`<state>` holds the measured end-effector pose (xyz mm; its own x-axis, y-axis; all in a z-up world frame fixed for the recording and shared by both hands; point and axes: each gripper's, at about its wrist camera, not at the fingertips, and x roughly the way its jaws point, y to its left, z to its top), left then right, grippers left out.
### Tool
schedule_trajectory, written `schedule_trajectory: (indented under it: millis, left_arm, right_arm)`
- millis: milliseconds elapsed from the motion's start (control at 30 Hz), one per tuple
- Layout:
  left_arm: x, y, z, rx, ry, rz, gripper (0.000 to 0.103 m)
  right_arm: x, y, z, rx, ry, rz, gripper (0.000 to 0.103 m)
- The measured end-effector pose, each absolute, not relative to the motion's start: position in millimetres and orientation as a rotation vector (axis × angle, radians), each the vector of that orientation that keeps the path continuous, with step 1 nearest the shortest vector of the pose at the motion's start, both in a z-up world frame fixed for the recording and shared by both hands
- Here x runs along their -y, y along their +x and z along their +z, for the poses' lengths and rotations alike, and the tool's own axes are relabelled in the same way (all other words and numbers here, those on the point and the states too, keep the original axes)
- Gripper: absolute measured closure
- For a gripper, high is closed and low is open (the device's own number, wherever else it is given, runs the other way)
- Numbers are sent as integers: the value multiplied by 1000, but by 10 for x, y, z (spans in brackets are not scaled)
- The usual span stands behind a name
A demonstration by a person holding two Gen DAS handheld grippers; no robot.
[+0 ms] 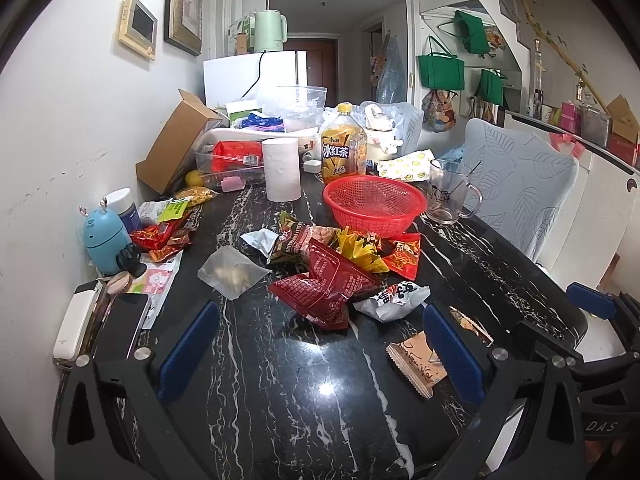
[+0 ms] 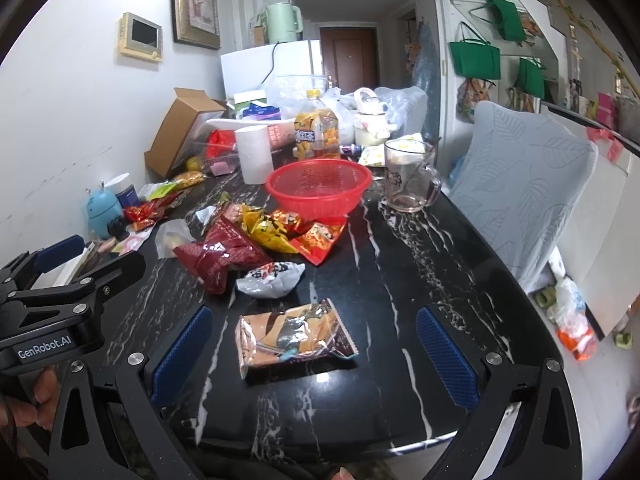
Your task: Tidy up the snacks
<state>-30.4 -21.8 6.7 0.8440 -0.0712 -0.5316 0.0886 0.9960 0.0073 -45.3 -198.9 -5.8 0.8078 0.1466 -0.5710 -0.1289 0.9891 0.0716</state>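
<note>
Black marble-look table (image 2: 400, 280), glossy, cluttered along the far and left edges, in a small flat with a fridge and hallway behind. Red basket (image 2: 318, 188) sits empty at 12 o'clock from the right gripper, the likely drop target.

Right gripper (image 2: 316, 354) has jaws spread wide, nothing held; the beige foil snack packet (image 2: 294, 330) lies flat on the table between its fingers, slightly toward the left one. Left gripper (image 1: 320, 354) is also wide and empty, over bare table; the same packet shows beside its right finger at 3 o'clock.

More packets are piled at 11 o'clock from the right gripper: dark red pouch (image 2: 218, 256), white crumpled wrapper (image 2: 270, 278), yellow and orange bags touching the basket's base.

Handling guess: packet is light, crinkly, slick foil, contents probably crushable. Pinch across the narrow width near a sealed end, light squeeze; a flat lie on polished stone may let it skate.
</note>
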Motion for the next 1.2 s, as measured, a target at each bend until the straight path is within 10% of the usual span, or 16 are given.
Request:
schedule_trajectory:
  millis: [1200]
  left_arm:
    - [26, 124, -113, -666, -14, -179, 0]
  right_arm:
    - [1862, 97, -259, -706, 2, 187, 0]
